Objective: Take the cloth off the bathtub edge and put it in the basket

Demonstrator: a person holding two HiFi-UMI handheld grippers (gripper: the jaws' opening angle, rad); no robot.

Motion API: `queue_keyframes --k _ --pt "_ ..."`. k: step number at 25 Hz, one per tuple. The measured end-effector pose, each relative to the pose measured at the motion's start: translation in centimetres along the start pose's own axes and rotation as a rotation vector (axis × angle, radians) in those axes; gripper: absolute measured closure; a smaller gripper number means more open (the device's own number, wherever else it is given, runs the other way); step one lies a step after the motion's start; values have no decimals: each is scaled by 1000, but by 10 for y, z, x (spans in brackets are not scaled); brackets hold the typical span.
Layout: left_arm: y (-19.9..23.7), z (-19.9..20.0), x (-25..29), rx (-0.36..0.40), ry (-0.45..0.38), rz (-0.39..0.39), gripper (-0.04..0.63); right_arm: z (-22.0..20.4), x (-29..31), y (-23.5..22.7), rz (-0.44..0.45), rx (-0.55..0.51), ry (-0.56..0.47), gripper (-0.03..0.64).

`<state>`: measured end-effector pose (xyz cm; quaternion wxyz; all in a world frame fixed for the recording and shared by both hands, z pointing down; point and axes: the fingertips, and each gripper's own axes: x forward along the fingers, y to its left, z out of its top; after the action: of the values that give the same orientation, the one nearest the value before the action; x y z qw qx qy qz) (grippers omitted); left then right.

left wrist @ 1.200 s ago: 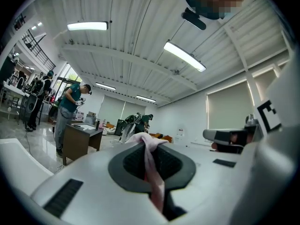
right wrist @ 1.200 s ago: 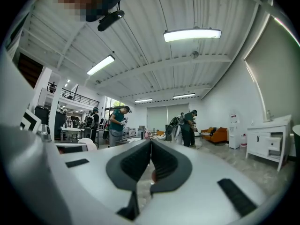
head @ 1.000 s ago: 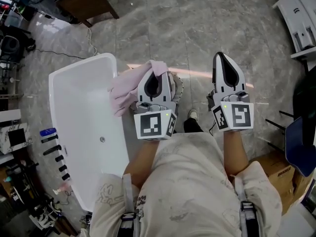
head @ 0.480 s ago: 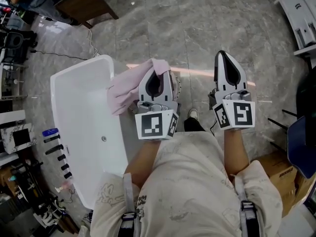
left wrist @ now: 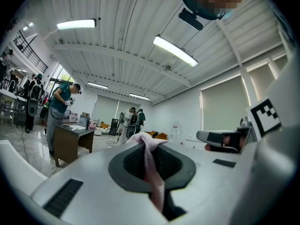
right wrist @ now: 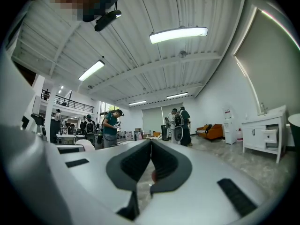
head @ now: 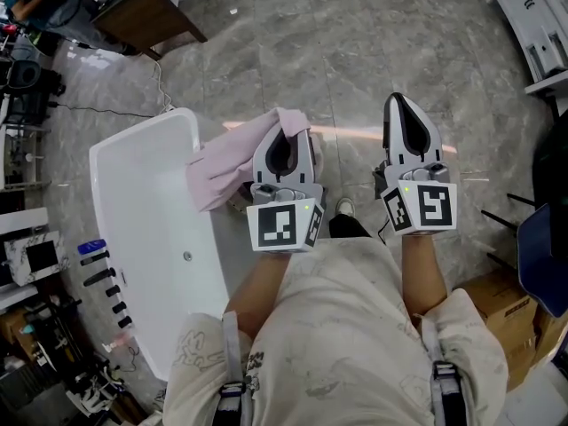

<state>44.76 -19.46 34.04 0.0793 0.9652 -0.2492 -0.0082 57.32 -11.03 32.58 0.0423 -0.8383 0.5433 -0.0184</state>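
My left gripper (head: 284,121) is shut on a pale pink cloth (head: 226,162). The cloth hangs out to its left, over the right rim of the white bathtub (head: 133,136). In the left gripper view a strip of the cloth (left wrist: 151,161) runs between the closed jaws of the left gripper (left wrist: 149,144). My right gripper (head: 401,103) floats level above the grey floor to the right, shut and holding nothing; its pads meet in the right gripper view (right wrist: 151,142). The left gripper covers almost all of the basket, leaving only a sliver of scalloped rim (head: 318,165) at its right side.
A blue bottle (head: 91,248) and dark fittings lie left of the tub. A wooden desk (head: 146,11) stands at the far left, a white cabinet (head: 532,25) at the far right. A cardboard box (head: 501,304) and a blue chair (head: 543,256) are near right. Several people stand in the background.
Both grippers have drifted slightly across the floor, the left one carrying the cloth. The basket rim that showed to the right of the left gripper is now nearly covered.
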Motion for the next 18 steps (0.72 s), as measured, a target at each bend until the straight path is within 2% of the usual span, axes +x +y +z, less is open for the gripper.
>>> queue_keyframes --k 18 --pt "-45 -12 27 -12 2 -30 581 -2 -14 -58 -46 7 -3 627"
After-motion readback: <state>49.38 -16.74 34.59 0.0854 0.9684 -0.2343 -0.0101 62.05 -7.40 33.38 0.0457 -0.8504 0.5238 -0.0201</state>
